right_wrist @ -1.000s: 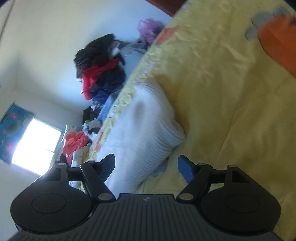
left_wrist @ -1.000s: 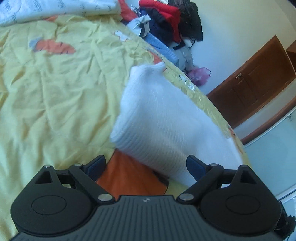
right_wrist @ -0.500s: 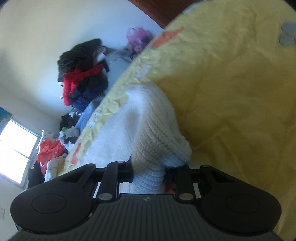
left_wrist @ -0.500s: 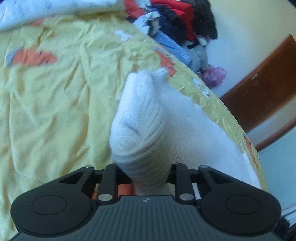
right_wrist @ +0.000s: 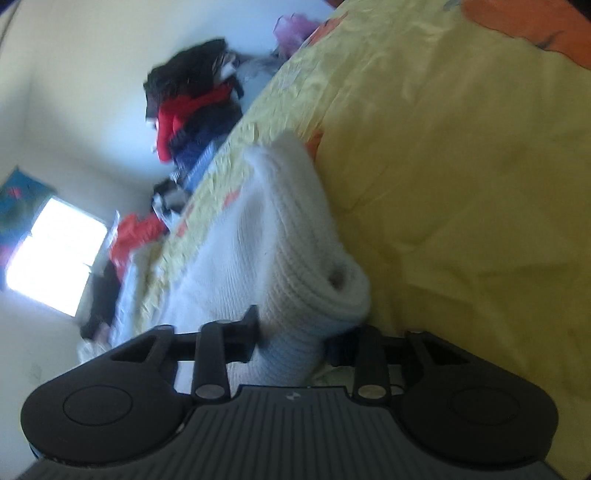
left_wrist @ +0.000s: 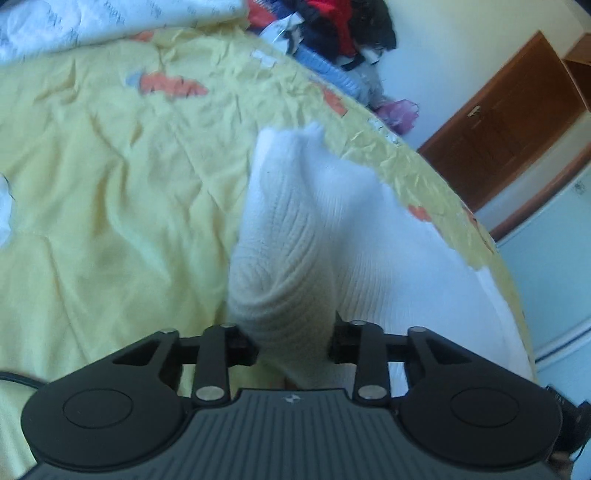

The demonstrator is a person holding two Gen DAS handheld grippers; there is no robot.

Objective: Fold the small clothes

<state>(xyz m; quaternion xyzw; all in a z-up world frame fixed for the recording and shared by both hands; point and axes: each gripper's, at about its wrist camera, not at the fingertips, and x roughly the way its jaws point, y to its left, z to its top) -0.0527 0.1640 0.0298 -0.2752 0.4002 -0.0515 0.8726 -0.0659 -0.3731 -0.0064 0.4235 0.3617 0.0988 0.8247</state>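
The white ribbed knit garment (left_wrist: 288, 236) lies on the yellow bedspread (left_wrist: 110, 192) near the bed's right edge, one end bunched up and lifted toward you. Your left gripper (left_wrist: 293, 341) is clamped on that bunched near end, fabric bulging between the jaws. Your right gripper (right_wrist: 291, 338) pinches another rolled edge of the same garment (right_wrist: 295, 236), with the bedspread (right_wrist: 461, 184) to its right. A pile of dark and red clothes (left_wrist: 332, 22) sits at the far end, and a brown wooden door (left_wrist: 509, 107) stands far right.
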